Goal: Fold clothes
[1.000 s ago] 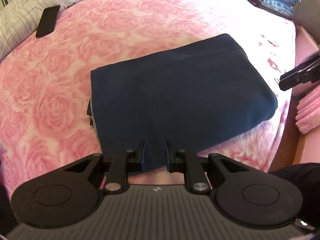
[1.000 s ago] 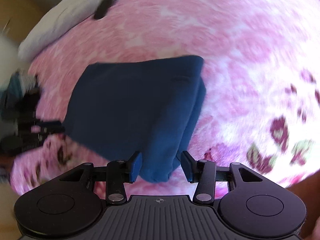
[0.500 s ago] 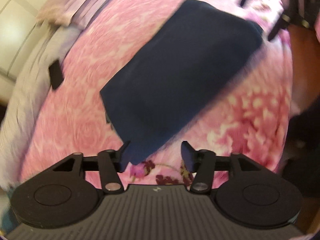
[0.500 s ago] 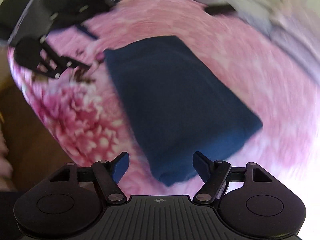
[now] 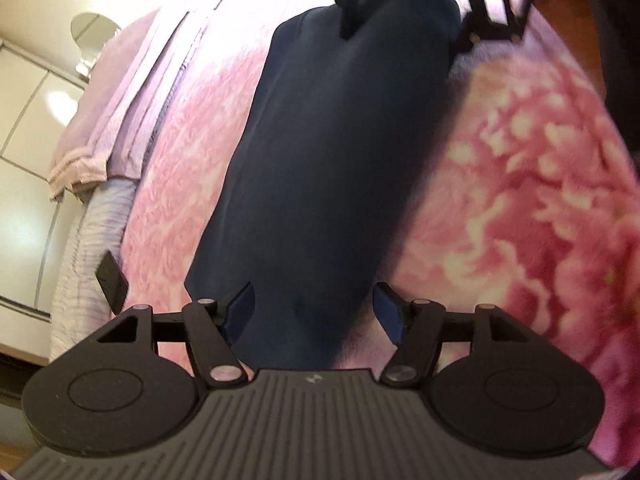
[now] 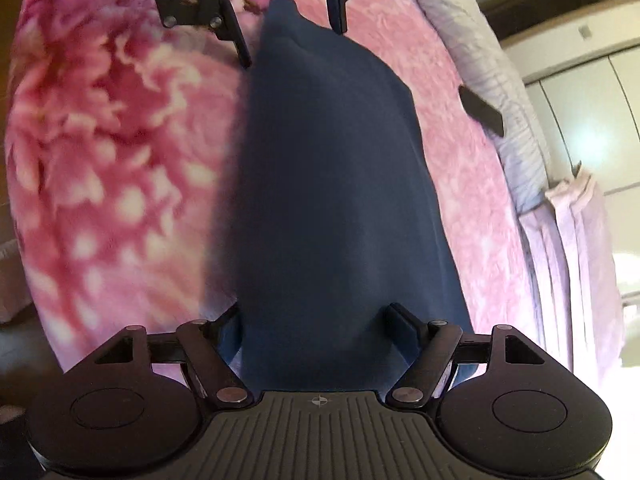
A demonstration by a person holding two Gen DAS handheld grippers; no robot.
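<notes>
Both jaws stand wide: the left gripper (image 5: pixel 314 314) straddles one end of the folded navy garment (image 5: pixel 336 152) on the pink floral blanket (image 5: pixel 520 184), the right gripper (image 6: pixel 314 326) the opposite end. Next, probably, both must close for lifting.

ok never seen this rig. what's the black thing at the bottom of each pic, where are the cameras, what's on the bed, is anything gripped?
There is no robot: a person holds one two-finger gripper in each hand, each with a fisheye camera looking along its fingers. The black part at the bottom is that gripper's own body.

Left view: left gripper, open, at one end of the folded navy-blue garment. The right gripper shows at the far end.

Right view: right gripper, open, at the opposite end of the garment.

Both straddle the cloth without pinching it. It lies on a pink rose-patterned blanket; a flat black phone-like object rests near the bed's edge.
</notes>
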